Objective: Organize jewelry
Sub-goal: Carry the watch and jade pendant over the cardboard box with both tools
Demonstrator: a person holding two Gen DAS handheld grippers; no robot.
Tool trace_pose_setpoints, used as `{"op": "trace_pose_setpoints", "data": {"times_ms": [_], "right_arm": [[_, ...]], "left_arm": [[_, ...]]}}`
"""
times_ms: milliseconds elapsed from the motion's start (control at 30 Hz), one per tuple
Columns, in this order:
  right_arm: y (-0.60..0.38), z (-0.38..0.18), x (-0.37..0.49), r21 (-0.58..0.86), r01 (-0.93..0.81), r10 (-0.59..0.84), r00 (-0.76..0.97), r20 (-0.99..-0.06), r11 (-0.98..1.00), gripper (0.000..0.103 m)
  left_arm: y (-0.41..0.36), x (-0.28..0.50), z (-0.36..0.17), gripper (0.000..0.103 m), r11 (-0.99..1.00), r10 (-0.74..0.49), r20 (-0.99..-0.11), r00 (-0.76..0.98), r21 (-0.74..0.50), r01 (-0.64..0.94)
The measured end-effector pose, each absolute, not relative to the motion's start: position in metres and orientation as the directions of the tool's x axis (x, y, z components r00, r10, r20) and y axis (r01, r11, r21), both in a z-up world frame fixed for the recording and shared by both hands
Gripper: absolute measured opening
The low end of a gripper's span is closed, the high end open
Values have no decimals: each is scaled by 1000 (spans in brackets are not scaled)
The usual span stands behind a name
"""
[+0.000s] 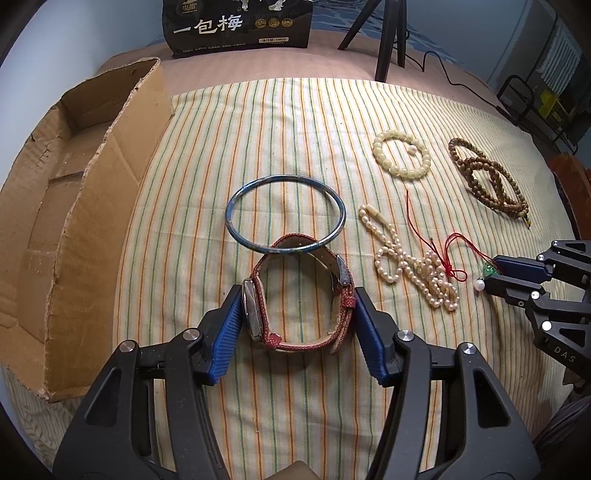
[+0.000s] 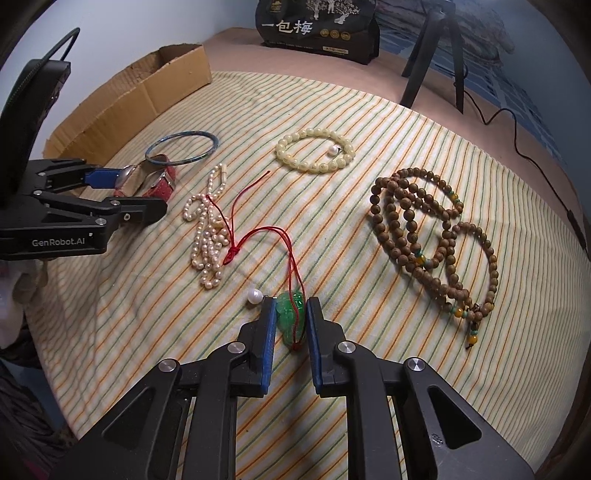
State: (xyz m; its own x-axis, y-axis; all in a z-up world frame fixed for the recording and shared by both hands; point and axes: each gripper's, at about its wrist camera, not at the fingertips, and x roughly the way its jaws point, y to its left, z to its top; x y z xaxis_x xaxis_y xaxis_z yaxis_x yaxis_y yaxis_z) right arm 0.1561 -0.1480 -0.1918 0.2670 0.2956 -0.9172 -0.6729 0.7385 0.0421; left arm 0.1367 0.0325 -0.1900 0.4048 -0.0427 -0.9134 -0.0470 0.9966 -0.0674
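My left gripper (image 1: 299, 295) is shut on a red-strapped watch (image 1: 295, 295) lying on the striped cloth; it also shows in the right wrist view (image 2: 147, 181). A blue bangle (image 1: 286, 214) lies just beyond the watch, touching it. My right gripper (image 2: 291, 308) is shut on a green jade pendant (image 2: 291, 314) with a red cord (image 2: 258, 236). A loose white pearl (image 2: 254, 295) lies beside its left finger. A pearl necklace (image 2: 208, 236), a cream bead bracelet (image 2: 314, 149) and a brown wooden bead string (image 2: 432, 225) lie on the cloth.
An open cardboard box (image 1: 74, 206) stands at the left edge of the cloth. A black snack bag (image 1: 240, 26) and a tripod (image 1: 388, 37) stand at the back. A black cable (image 2: 535, 155) runs along the right side.
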Motion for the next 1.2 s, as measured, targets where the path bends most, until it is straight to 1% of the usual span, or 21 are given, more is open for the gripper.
{"op": "trace_pose_setpoints", "data": {"times_ms": [300,467,933,1067,1200], "right_arm": [[-160,-170,144,45,-654,321,310,-895,755,14],[-161,-146,137,47,-646,354,356,-865,762,14],[-151,-89,121,91,-653,460,420,-782,752,14],[-147,-73,121,105,-652,485,437,-757,751,14],[-138,-59,120,113,-655,506,451,-735,747,14]], "left_arm": [[32,118,-175,59,996,-59,-901,430,-81,-33],[27,105,-156,59,997,-68,-881,468,-81,-7],[42,86,-94,59,992,-99,-812,575,-125,-7],[56,82,-74,59,992,-87,-789,608,-123,-18],[74,80,-58,59,995,-38,-775,631,-86,-45]]}}
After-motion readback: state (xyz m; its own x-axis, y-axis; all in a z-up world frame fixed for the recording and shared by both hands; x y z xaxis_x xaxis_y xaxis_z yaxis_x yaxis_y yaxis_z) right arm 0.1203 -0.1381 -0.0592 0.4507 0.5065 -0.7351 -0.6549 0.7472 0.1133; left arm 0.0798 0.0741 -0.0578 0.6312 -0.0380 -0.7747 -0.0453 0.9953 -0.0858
